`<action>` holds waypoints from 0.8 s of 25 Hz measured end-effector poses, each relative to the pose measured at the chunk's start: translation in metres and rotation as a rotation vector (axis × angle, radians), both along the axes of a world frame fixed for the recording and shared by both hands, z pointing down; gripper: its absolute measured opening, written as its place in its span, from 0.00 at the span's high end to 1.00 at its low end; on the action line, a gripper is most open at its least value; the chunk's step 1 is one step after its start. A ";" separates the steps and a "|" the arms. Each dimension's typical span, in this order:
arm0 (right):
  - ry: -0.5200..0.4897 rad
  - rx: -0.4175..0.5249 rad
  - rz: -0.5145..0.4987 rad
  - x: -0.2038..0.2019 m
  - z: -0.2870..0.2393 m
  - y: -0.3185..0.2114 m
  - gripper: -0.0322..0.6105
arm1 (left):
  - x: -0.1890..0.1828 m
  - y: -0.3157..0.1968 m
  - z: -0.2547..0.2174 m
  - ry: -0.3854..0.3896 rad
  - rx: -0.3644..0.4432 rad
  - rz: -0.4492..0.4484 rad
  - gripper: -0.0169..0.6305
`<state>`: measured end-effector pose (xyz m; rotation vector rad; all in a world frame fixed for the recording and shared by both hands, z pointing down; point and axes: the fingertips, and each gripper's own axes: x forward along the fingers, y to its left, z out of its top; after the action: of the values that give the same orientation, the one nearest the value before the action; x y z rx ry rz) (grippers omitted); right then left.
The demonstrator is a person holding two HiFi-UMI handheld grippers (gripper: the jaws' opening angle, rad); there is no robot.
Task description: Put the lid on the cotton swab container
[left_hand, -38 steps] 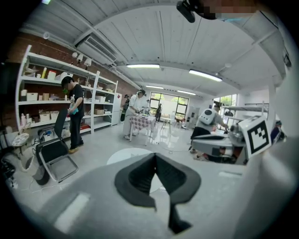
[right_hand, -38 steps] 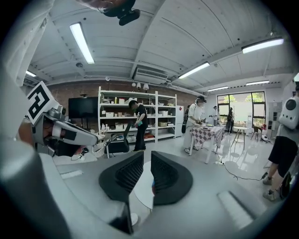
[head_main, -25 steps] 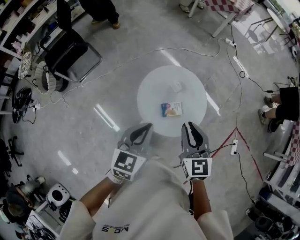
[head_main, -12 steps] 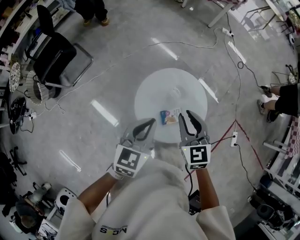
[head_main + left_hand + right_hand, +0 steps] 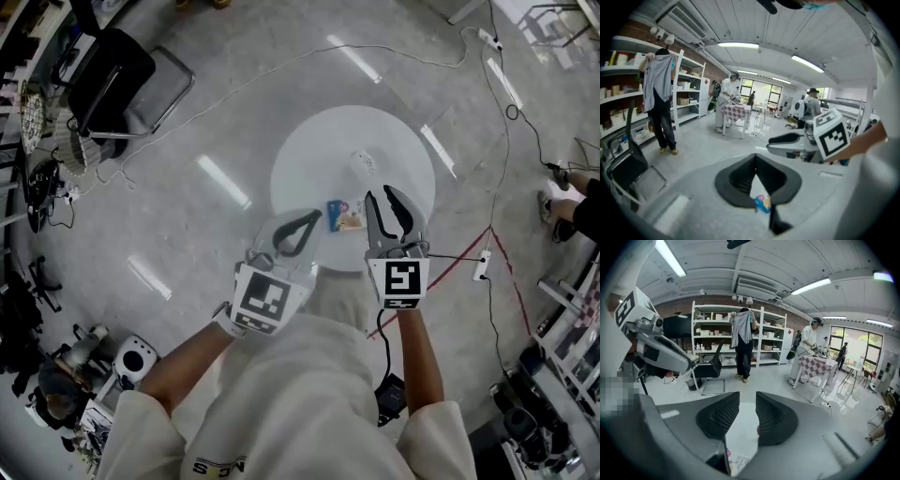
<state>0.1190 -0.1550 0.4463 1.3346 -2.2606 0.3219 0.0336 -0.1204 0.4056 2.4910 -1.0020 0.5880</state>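
Observation:
A small colourful cotton swab container [image 5: 345, 216] lies on the round white table [image 5: 309, 159], near its front edge. A small clear piece [image 5: 362, 161], apparently the lid, sits farther back on the table. My left gripper [image 5: 312, 221] hangs just left of the container with its jaws shut and empty; in the left gripper view [image 5: 756, 159] the container [image 5: 762, 203] shows below the tips. My right gripper [image 5: 384, 197] is just right of the container. Its jaws are opening with nothing between them [image 5: 747, 401], and the container [image 5: 736, 460] peeks out low in that view.
A black chair [image 5: 112, 80] stands on the floor at the far left, by cluttered shelves. Cables and a power strip [image 5: 484, 266] run across the floor to the right. A person [image 5: 743, 341] stands at white shelving, and others stand by a checked table [image 5: 818, 366].
Both grippers have come forward from short of the table to either side of the container. The right jaws have spread apart. The left jaws stay shut.

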 end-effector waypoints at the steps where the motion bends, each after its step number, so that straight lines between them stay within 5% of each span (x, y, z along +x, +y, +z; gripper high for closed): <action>1: 0.003 -0.004 -0.004 0.000 0.011 -0.003 0.78 | 0.001 -0.002 0.008 -0.004 -0.002 -0.004 0.97; 20: 0.077 -0.039 -0.044 -0.013 0.160 -0.045 0.73 | 0.011 -0.021 0.115 -0.026 -0.028 -0.028 0.97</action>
<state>0.1060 -0.2004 0.6060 1.2537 -2.2056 0.2931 0.0441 -0.1415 0.5208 2.4468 -1.0296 0.6226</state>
